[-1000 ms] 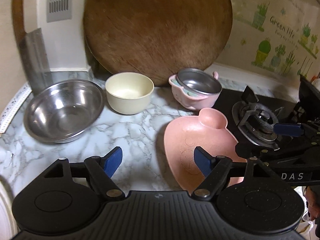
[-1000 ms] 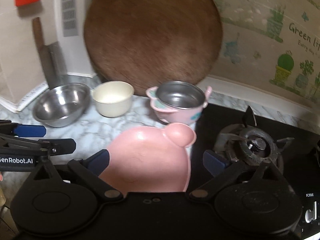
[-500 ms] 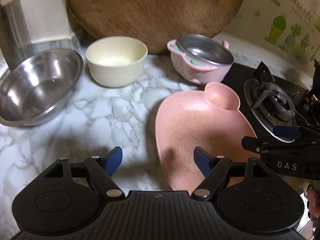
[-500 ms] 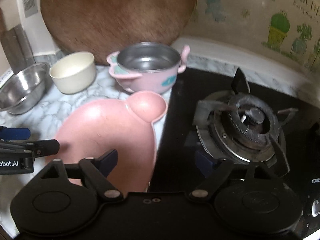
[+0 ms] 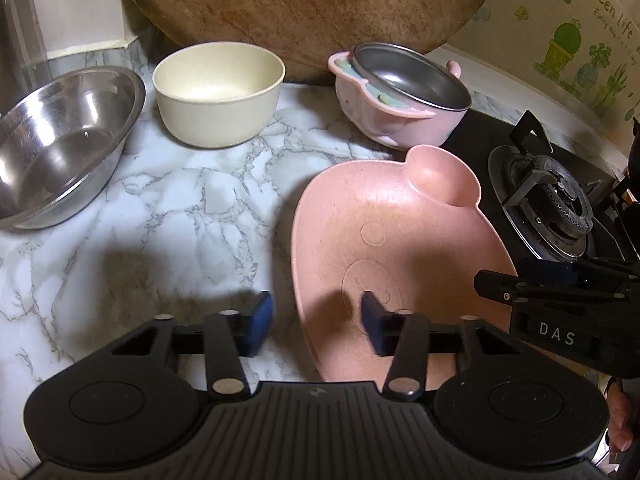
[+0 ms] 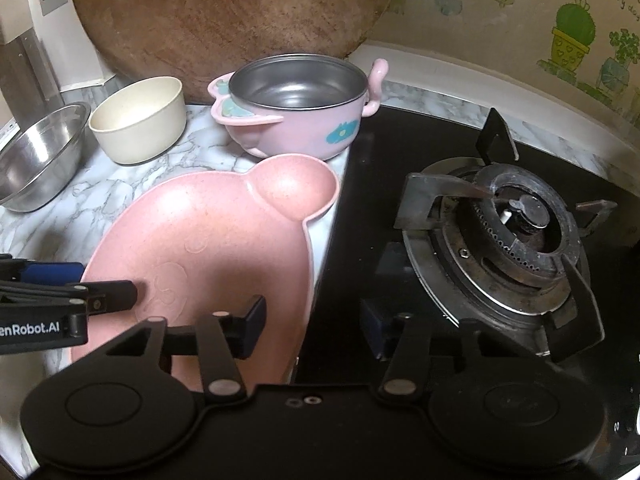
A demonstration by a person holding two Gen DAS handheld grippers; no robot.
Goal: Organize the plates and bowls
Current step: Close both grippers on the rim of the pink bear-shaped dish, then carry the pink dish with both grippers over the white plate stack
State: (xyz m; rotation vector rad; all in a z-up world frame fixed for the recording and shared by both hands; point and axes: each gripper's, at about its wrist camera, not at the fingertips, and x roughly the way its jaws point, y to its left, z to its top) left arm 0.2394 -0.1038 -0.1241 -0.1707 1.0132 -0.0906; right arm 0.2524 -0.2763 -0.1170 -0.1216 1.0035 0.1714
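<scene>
A pink bear-shaped plate lies flat on the marble counter, its right side beside the black stove. My left gripper straddles the plate's left rim. Its jaws are closing, with a gap still showing at the pads. My right gripper straddles the plate's right rim; its jaws are closing too, and the pads do not press. Behind the plate stand a steel bowl, a cream bowl and a pink handled bowl with a steel liner.
A large round wooden board leans on the wall behind the bowls. A gas burner with iron grates sits on the black stove top to the right. A cleaver stands at the far left. A hand shows at the right edge.
Both grippers have come down and forward onto the pink plate. Their jaws have narrowed from wide open to about the plate's two side rims.
</scene>
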